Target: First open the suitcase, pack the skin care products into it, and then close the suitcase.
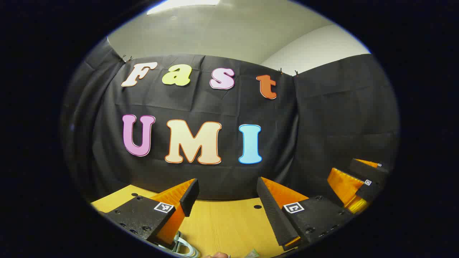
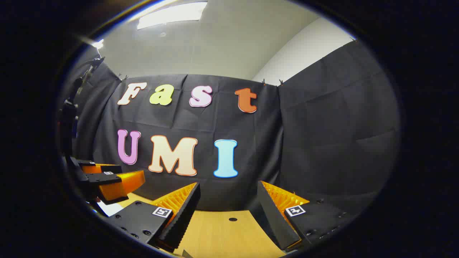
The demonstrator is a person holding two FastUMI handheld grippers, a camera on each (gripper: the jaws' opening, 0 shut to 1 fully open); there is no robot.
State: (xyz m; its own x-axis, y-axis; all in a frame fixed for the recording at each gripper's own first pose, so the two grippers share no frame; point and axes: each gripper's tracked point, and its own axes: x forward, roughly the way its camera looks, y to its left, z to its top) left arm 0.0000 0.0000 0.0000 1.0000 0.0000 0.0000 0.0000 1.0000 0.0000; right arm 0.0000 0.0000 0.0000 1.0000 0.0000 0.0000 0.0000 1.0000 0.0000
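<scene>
Both grippers are held level and aimed at the booth's black cloth wall rather than down at the work, so this looks like a moment at the very start or very end of the task; the suitcase and the skin care products cannot be placed from here, and which step is in hand cannot be told. Nearest in the left gripper view, the left gripper [image 1: 227,195] has its fingers spread wide with nothing between them, hovering above the wooden desk [image 1: 229,225]. At the desk's near edge, just under those fingers, sit slivers of a pale curved object [image 1: 181,245] too cut off to name. In the right gripper view, the right gripper [image 2: 227,199] likewise has its fingers spread and empty over the desk, with the other gripper beside it at a similar height. Beyond, the desk's far edge meets the cloth wall. The next move probably calls for tilting both grippers downward to find the suitcase.
</scene>
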